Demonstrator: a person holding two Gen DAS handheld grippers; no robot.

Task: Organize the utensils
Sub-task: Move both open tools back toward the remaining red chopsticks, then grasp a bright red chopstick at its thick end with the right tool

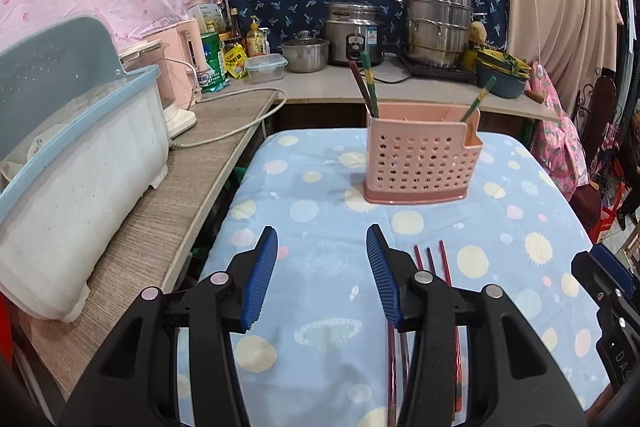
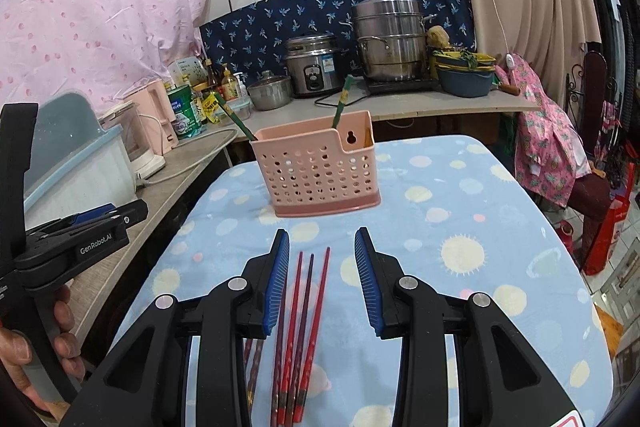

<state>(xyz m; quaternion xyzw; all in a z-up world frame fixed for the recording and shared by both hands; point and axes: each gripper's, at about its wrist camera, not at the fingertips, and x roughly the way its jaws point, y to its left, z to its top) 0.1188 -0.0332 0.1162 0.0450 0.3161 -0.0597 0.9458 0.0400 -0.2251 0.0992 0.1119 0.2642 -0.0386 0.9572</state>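
Note:
A pink perforated utensil holder (image 1: 418, 163) (image 2: 320, 175) stands at the far end of the blue spotted cloth (image 1: 320, 307), with green chopsticks (image 1: 368, 83) (image 2: 342, 103) upright in it. Several red chopsticks (image 2: 308, 307) lie flat on the cloth. In the right wrist view they run under the gap of my right gripper (image 2: 321, 239), which is open, its pads clear of them. My left gripper (image 1: 322, 239) is open over bare cloth, with the red chopsticks (image 1: 434, 259) just right of its right finger. A hand (image 2: 60, 327) holds the left gripper.
A wooden counter (image 1: 160, 219) runs along the left of the table, with a white and blue dish tub (image 1: 80, 167) and a pink kettle (image 1: 188, 51). Behind stand a rice cooker (image 1: 352, 31), a steel steamer pot (image 1: 436, 23) and bottles. Clothes hang at the right.

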